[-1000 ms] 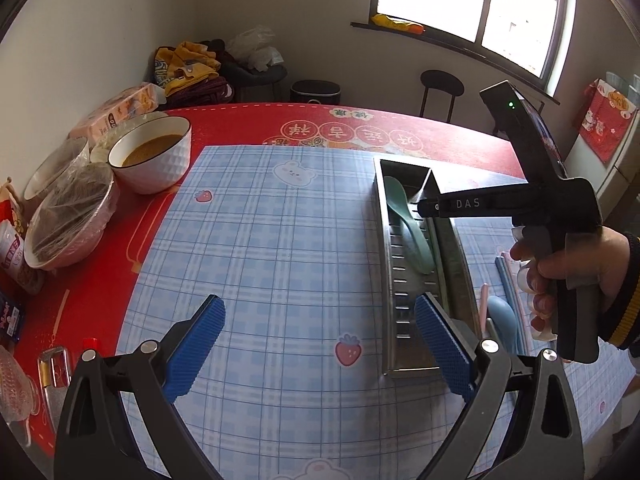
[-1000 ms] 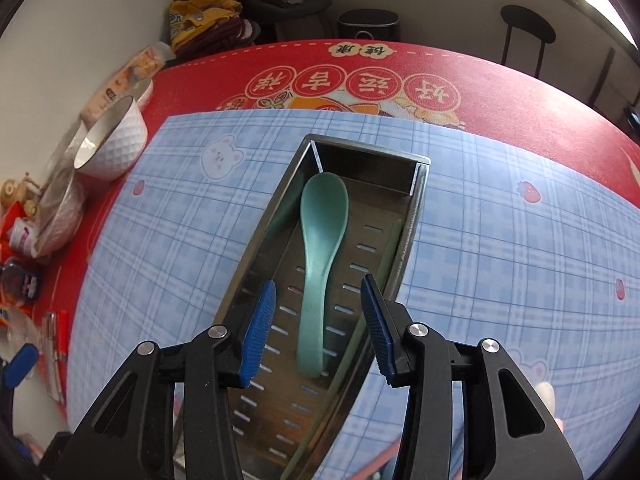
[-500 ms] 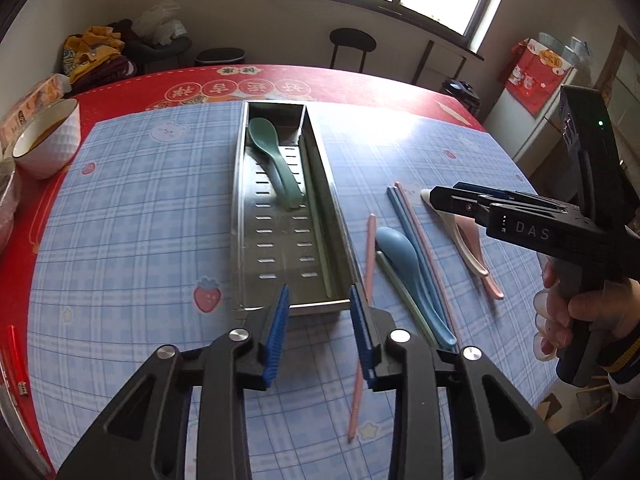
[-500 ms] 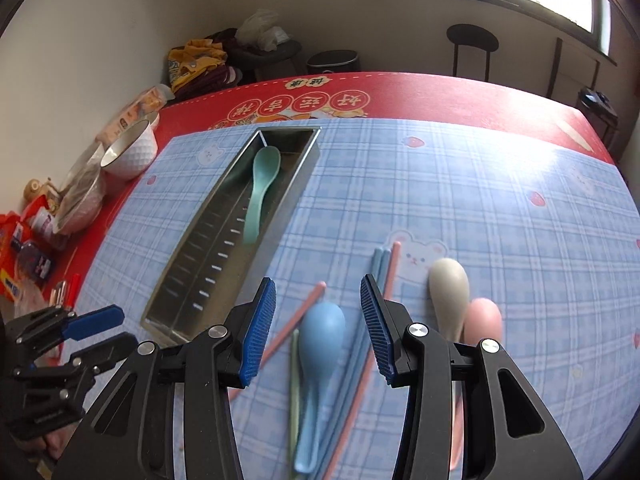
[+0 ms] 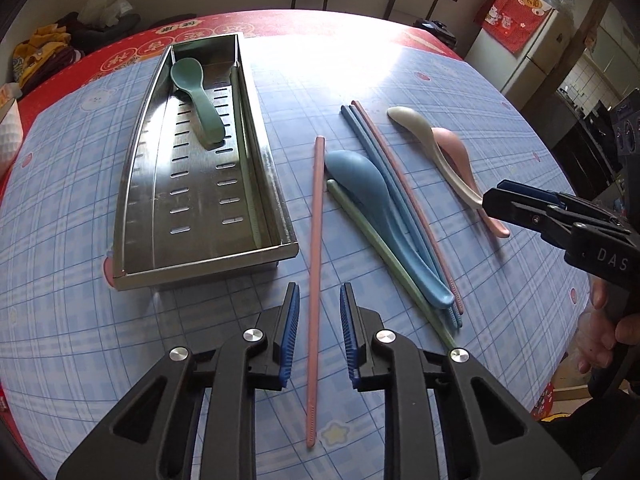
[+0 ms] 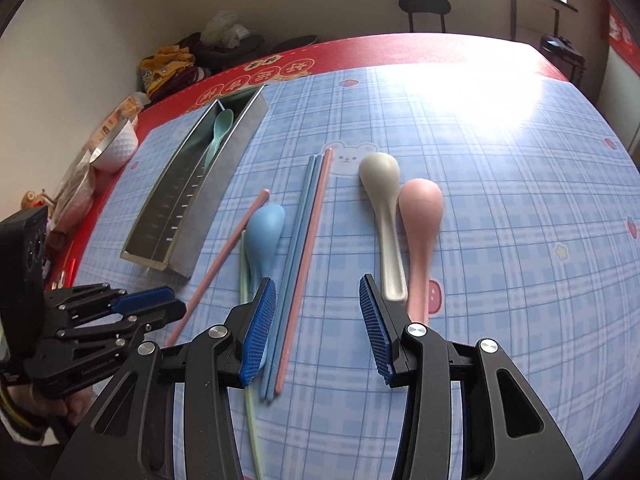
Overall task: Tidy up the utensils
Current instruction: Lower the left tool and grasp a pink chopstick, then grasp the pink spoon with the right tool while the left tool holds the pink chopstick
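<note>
Left hand-held gripper (image 5: 319, 336) narrowed, just been closing astride lone pink plastic chopstick (image 5: 316, 240), pads not pressing. Right hand-held gripper (image 6: 318, 326) half open above blue-checked surface (image 6: 500, 200), gripping nothing.

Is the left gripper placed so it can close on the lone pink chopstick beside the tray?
Probably yes. The left gripper straddles the lone pink chopstick; its jaws have just been closing but the pads do not yet touch it. Nothing lies over the stick, and the steel tray sits apart from it.
</note>
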`<state>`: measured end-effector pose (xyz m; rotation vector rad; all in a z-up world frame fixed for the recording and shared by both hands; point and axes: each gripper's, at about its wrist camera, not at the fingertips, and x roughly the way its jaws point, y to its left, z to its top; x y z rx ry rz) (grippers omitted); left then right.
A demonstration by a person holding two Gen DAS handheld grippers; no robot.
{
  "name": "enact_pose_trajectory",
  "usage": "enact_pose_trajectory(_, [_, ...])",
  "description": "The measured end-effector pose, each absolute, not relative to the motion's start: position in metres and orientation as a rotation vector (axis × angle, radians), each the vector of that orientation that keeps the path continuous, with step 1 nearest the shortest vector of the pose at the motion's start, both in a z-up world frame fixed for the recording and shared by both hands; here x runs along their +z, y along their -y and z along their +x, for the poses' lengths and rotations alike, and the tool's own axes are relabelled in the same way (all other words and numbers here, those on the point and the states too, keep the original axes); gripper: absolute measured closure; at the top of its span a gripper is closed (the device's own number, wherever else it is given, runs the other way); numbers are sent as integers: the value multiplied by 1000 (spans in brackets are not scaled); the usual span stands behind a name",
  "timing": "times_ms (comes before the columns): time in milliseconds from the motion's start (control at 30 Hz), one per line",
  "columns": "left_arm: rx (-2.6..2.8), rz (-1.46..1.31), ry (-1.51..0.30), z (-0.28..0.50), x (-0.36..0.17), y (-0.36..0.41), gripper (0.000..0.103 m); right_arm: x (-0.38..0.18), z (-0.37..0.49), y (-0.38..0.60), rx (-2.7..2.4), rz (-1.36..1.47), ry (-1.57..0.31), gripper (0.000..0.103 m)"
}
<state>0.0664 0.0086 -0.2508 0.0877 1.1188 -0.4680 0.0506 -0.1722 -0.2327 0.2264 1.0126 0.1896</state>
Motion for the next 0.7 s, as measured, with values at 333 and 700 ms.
enact_pose_trajectory(333, [-422, 139, -1124, 67, -264, -5, 98, -233, 46, 186, 172, 253, -1011, 60])
enact_pose_trajectory(700, [-428, 60, -1283, 32, -262, -37, 97, -242, 46, 184, 185, 284, -1034, 60])
